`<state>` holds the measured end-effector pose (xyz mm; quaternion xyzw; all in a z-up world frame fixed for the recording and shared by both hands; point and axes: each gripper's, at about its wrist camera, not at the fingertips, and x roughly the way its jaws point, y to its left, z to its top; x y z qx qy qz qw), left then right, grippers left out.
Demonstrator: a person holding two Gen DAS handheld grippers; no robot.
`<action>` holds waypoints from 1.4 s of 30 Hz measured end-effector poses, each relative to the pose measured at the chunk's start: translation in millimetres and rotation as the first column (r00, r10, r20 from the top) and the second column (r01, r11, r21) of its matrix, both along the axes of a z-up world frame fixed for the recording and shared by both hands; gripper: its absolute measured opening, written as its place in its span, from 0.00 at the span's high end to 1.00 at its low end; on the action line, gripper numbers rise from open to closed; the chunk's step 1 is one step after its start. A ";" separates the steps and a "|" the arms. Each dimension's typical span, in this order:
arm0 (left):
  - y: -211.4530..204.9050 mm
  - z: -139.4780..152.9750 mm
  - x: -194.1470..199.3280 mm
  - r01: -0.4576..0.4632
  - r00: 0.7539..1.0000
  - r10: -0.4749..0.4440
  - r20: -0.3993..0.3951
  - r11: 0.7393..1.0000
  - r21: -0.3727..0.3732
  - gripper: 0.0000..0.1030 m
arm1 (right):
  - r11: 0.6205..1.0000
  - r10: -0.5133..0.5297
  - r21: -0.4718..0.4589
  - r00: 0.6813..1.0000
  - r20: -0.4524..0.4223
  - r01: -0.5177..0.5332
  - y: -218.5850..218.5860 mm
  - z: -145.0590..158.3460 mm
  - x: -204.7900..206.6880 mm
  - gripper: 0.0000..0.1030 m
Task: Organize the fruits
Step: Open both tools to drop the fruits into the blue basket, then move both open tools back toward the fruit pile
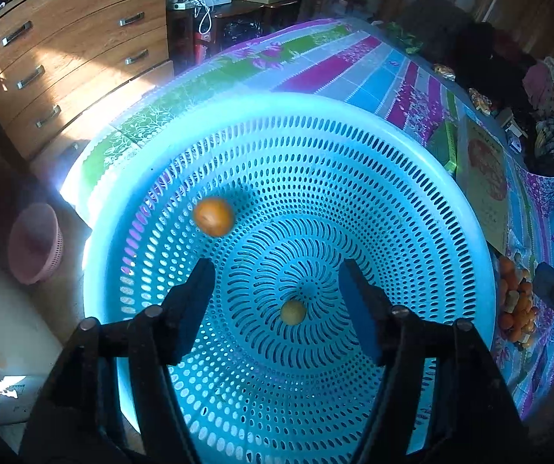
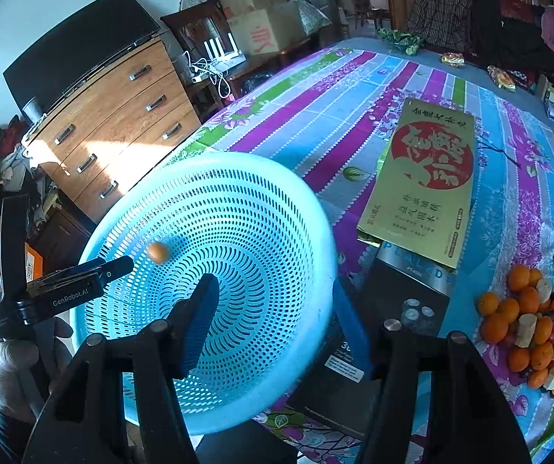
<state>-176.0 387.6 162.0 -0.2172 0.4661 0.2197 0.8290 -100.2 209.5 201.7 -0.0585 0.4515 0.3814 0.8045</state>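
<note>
Both hand-held grippers (image 1: 277, 286) (image 2: 273, 297) tilt downward over the basket (image 1: 354, 108), jaws apart, empty.

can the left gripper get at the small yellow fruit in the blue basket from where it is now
Probably yes. The left gripper is open right above the blue basket, and the small yellow fruit lies bare on the basket floor between its fingers. Nothing covers it; the orange fruit sits well clear.

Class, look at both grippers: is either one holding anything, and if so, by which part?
Nothing is held. The left gripper is open above the basket, where two fruits lie loose. The right gripper is open with the basket rim between its fingers.
</note>
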 end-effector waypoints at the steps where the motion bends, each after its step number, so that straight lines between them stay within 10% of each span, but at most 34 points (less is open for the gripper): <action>1: -3.2 1.6 0.2 0.003 1.000 -0.003 0.005 1.000 -0.001 0.35 | 1.000 -0.002 0.002 1.000 0.001 0.002 -3.6 0.6 -1.0 0.37; 18: -100.7 37.0 23.4 0.215 0.969 -0.212 0.130 0.977 -0.010 0.31 | 0.982 -0.186 0.055 0.979 0.087 0.181 -139.3 5.4 -28.9 0.37; 37: -301.9 -16.2 92.8 0.647 0.762 -0.638 0.110 0.757 -0.090 0.30 | 0.852 -0.522 0.000 0.848 -0.092 0.524 -370.5 -97.2 -28.4 0.37; 42: -317.1 -66.2 136.8 0.609 0.792 -0.607 0.060 0.782 -0.132 0.40 | 0.841 -0.537 0.004 0.835 -0.120 0.542 -391.1 -110.0 -26.5 0.37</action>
